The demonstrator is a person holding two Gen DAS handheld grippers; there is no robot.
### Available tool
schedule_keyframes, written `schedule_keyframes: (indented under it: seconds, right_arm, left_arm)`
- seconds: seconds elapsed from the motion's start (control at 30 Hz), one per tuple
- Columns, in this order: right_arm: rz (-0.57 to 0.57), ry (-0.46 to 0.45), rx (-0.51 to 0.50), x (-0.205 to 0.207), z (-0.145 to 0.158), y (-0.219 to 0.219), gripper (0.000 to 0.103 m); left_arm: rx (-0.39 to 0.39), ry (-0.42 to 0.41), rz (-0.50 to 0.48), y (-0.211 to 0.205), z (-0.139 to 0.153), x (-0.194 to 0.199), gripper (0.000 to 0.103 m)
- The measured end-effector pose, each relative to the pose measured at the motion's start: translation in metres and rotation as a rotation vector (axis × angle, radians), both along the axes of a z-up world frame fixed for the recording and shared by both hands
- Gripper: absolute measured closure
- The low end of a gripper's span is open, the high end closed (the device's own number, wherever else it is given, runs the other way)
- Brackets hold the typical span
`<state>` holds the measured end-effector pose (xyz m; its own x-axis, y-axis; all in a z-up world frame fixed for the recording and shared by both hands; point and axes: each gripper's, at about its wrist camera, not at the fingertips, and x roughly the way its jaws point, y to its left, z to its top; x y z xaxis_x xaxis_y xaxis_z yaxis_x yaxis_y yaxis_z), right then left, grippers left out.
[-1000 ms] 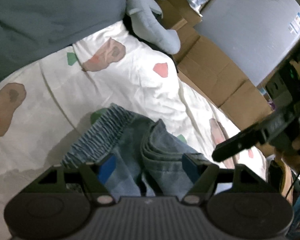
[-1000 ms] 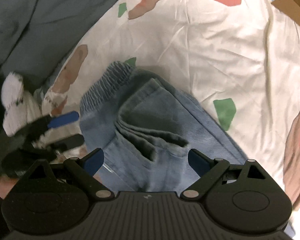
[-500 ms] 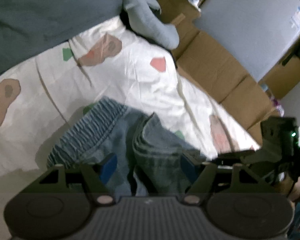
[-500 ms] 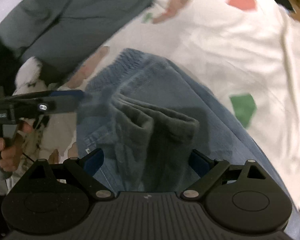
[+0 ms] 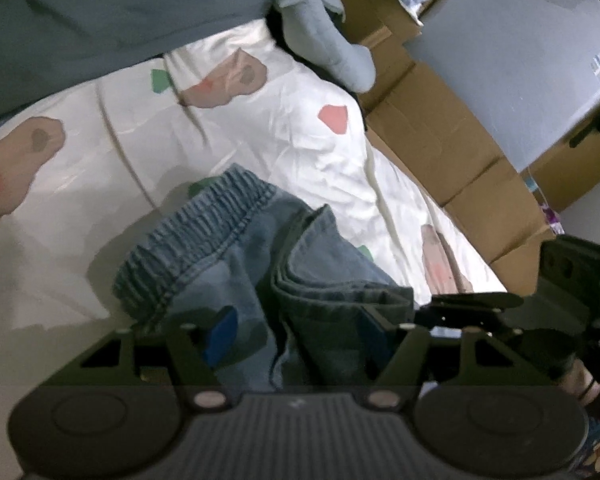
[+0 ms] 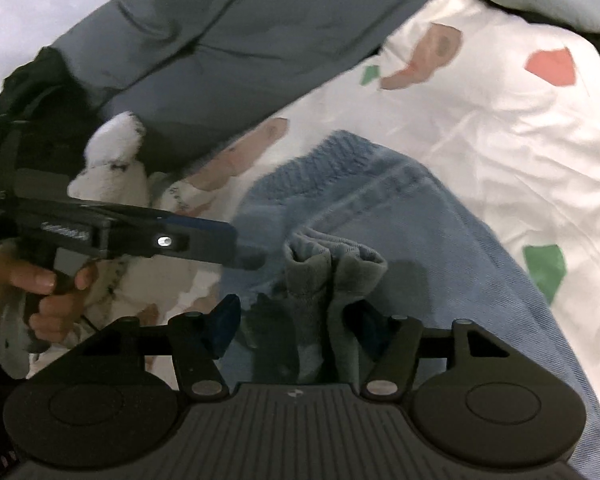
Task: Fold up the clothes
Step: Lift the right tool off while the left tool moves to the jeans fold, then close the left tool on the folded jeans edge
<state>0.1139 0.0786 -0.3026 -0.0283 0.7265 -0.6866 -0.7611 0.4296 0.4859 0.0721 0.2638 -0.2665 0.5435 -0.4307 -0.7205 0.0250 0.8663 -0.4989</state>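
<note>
Blue jeans (image 5: pixel 204 240) with an elastic waistband lie on a white printed sheet (image 5: pixel 280 140), and a folded stack of denim (image 5: pixel 340 292) rests on top of them. My left gripper (image 5: pixel 296 326) straddles that stack with its jaws closing, and the pads are not clamped. From the right wrist view the left gripper (image 6: pixel 248 256) reaches in from the left over the jeans (image 6: pixel 420 216). My right gripper (image 6: pixel 298 322) has the bunched fold (image 6: pixel 336 264) between its closing jaws, with a gap at the left pad. Its tips (image 5: pixel 424 308) sit at the fold's right edge.
A grey quilt (image 5: pixel 100 20) covers the far side of the bed. A pale blue plush toy (image 5: pixel 324 52) lies at the bed's edge, beside cardboard boxes (image 5: pixel 440 128). A white plush toy (image 6: pixel 112 176) sits by the person's hand (image 6: pixel 40 292).
The right gripper dropped and swung in to the folded denim, rolling as it came, and its jaws narrowed. The fold now stands bunched between them. The left gripper stayed put and narrowed slightly.
</note>
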Motion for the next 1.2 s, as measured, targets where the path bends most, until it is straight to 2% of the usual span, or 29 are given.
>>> schedule_keyframes:
  seconds: [0.1,0.27,0.33,0.53,0.7,0.9,1.0,1.03,1.07,1.1,1.2]
  right_arm:
    - [0.044,-0.002,0.017,-0.012,0.005,0.012,0.039]
    - [0.095,0.002,0.025,-0.029,0.005,0.033,0.039]
    - [0.108,-0.007,0.017,-0.034,0.006,0.037,0.039]
    - [0.122,-0.056,0.009,-0.033,0.012,0.031,0.039]
    - [0.076,-0.094,-0.012,-0.015,0.011,0.016,0.039]
    - [-0.051,-0.146,-0.035,0.013,0.007,-0.001,0.039]
    - [-0.107,-0.137,-0.045,0.025,0.003,-0.008,0.039]
    - [-0.118,-0.130,-0.048,0.028,0.002,-0.010,0.039]
    - [-0.122,-0.123,-0.052,0.029,0.001,-0.012,0.039]
    - [-0.122,-0.120,-0.056,0.030,0.000,-0.013,0.039]
    - [-0.120,-0.122,-0.066,0.031,-0.003,-0.015,0.039]
  left_arm:
    - [-0.003,0.009,0.026,0.009,0.001,-0.007,0.036]
    - [-0.035,0.039,0.091,0.029,-0.003,-0.017,0.047]
    - [-0.045,0.046,0.110,0.035,-0.004,-0.020,0.048]
    - [-0.086,0.068,0.092,0.036,-0.009,-0.021,0.048]
    - [-0.129,0.102,0.071,0.029,-0.015,-0.019,0.048]
    - [-0.162,0.161,0.030,0.013,-0.029,-0.016,0.047]
    - [-0.172,0.174,0.046,0.010,-0.036,-0.018,0.048]
    - [-0.181,0.177,0.053,0.010,-0.038,-0.019,0.053]
    - [-0.172,0.176,0.053,0.009,-0.039,-0.020,0.065]
    - [-0.159,0.173,0.051,0.008,-0.039,-0.020,0.070]
    - [-0.149,0.162,0.048,0.008,-0.035,-0.021,0.080]
